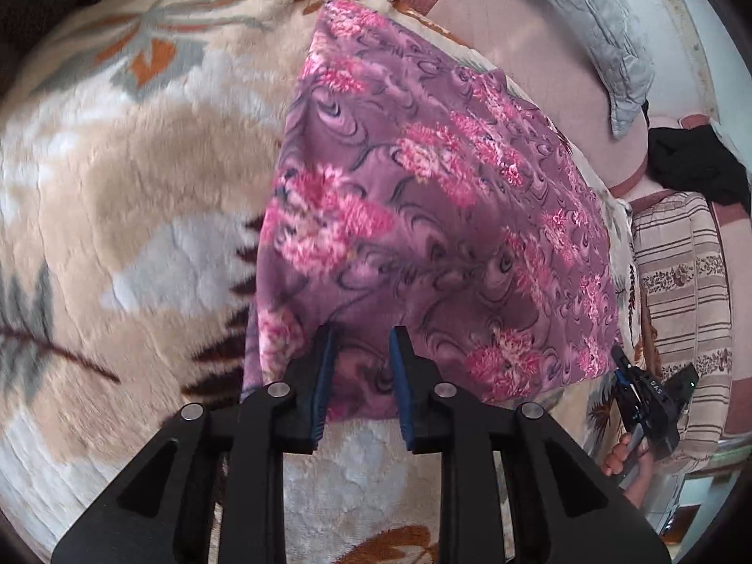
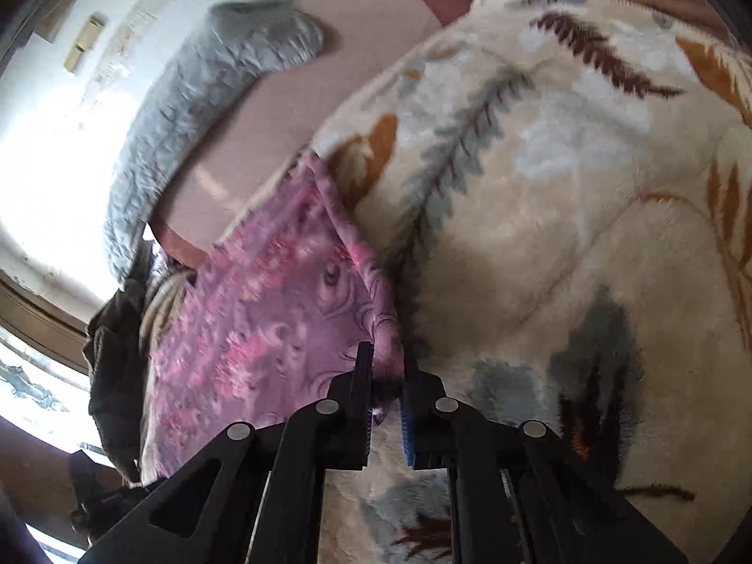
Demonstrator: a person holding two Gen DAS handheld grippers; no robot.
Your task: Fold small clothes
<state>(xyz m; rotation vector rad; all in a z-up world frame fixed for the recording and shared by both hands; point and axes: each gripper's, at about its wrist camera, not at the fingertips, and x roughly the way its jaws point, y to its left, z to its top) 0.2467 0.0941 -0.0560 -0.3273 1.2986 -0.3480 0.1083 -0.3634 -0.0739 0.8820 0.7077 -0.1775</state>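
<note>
1. The work surface was a plush cream blanket (image 1: 141,197) printed with grey, orange and brown leaves, spread over a bed or couch; which of the two could not be told.
2. Beyond it lay a pinkish cushion (image 1: 507,47), a crumpled grey quilt (image 1: 606,37) against a pale wall, a striped pillow (image 1: 681,282) and a dark garment (image 1: 695,164) whose shape was hard to make out.
3. The purple floral cloth (image 1: 423,216) lay flat on the blanket, folded into a rough rectangle with its near edge towards the camera.
4. In the left wrist view, the left gripper (image 1: 362,336) hung over the cloth's near left corner with its blue-padded fingers (image 1: 324,376) apart; nothing was clamped between them, and whether the tips touched the fabric could not be told.
5. In the right wrist view, the right gripper (image 2: 387,357) had its fingers nearly together with a bunched corner of the cloth (image 2: 263,329) pinched between them.
6. The same gripper appeared at the right edge of the left view (image 1: 620,362), held by a hand (image 1: 620,463) that was largely hidden behind the handle.
7. Small white lettering on that gripper's body was too blurred to read.
8. Both views were smeared by motion, and the window side of the right view was washed out by glare.
</note>
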